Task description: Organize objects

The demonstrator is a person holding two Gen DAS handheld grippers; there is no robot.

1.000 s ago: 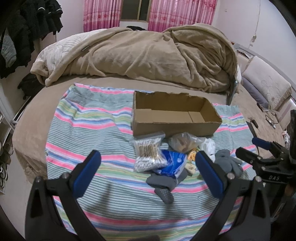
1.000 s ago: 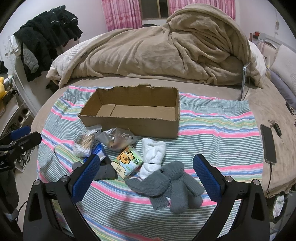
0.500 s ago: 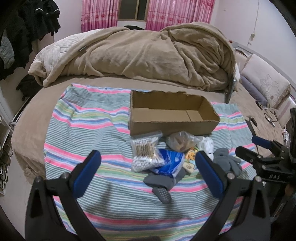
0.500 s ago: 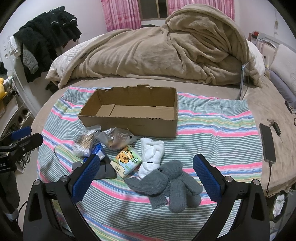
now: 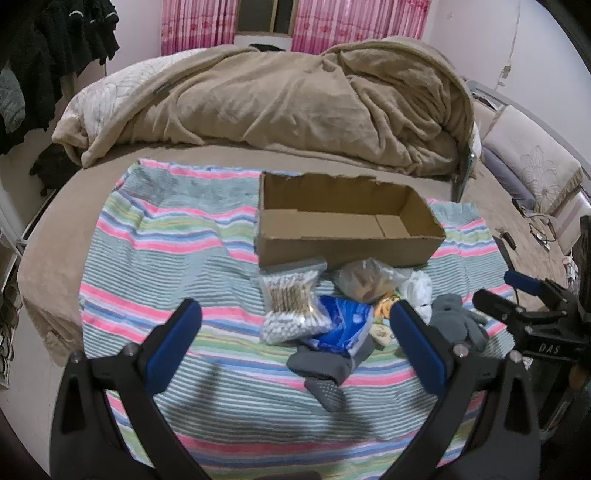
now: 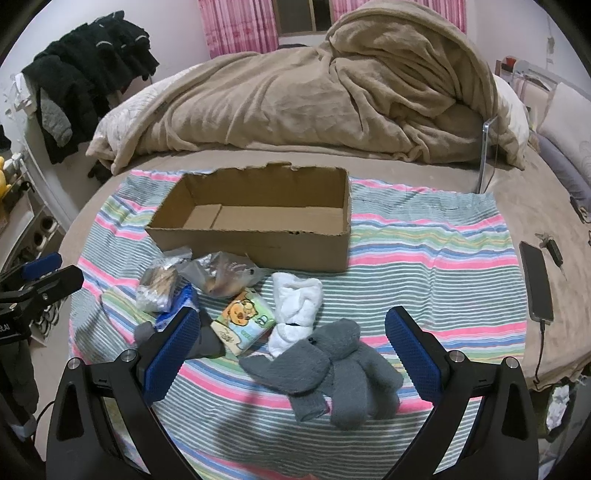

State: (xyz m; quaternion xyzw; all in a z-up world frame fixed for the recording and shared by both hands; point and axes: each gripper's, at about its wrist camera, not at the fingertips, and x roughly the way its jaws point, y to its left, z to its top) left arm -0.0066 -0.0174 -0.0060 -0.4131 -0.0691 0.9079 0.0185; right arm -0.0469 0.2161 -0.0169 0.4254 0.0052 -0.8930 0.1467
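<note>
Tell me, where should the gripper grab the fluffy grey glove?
Probably grip the fluffy grey glove across its thick middle, coming straight down from above with the open right gripper. It lies flat on the striped cloth, fingers splayed toward the camera, so thin fingers would likely slip.

Dim, even indoor light with soft shadows; slight motion blur, strong fisheye bending and dark corners

Cloth (image 6: pixel 424 240): pink, green, blue and white stripes. Box (image 6: pixel 258 240): plain brown cardboard. Gloves (image 6: pixel 332 373): grey knit. Rolled socks (image 6: pixel 297 306): white. Tissue pack (image 6: pixel 243 321): green with orange cartoon bear. Blanket (image 5: pixel 277 107): tan. Curtains (image 5: pixel 199 22): pink, flower-patterned.
</note>
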